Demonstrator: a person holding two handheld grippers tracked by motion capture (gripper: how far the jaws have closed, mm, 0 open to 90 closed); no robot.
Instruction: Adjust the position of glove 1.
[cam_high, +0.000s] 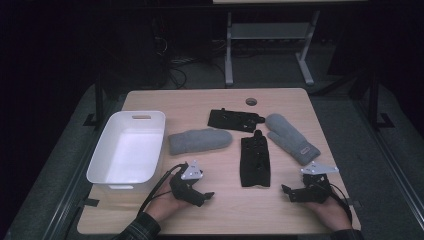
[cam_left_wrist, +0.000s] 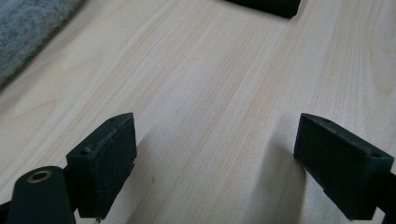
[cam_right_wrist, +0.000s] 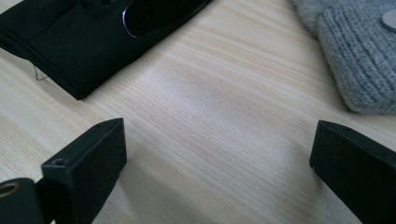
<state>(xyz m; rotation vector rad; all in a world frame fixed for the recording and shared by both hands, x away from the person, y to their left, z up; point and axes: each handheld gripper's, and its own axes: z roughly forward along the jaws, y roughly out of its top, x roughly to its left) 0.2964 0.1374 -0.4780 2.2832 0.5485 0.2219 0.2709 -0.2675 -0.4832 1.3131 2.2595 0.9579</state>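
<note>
Left gripper (cam_high: 206, 195) and right gripper (cam_high: 286, 190) both rest low over the wooden table (cam_high: 210, 102) near its front edge, jaws spread wide with nothing between them. The nearer black glove (cam_high: 255, 161) lies flat between them; two grey mittens (cam_high: 199, 141) (cam_high: 291, 137), a second black glove (cam_high: 235, 119) and a white bin (cam_high: 129, 149) lie beyond, untouched.

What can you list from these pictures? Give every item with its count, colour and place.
Bin: one, white, table's left side, nothing in it.
Mittens: two, grey knit; one beside the bin, one at the right, with a small label.
Gloves: two, black; one toward the far edge, one in the middle.
Table: one, light wood, a round hole near its far edge.
Frame: one, pale metal, on the floor beyond the table.
Left gripper: black, near edge, jaws open, holding nothing.
Right gripper: black, near edge, jaws open, holding nothing.
</note>
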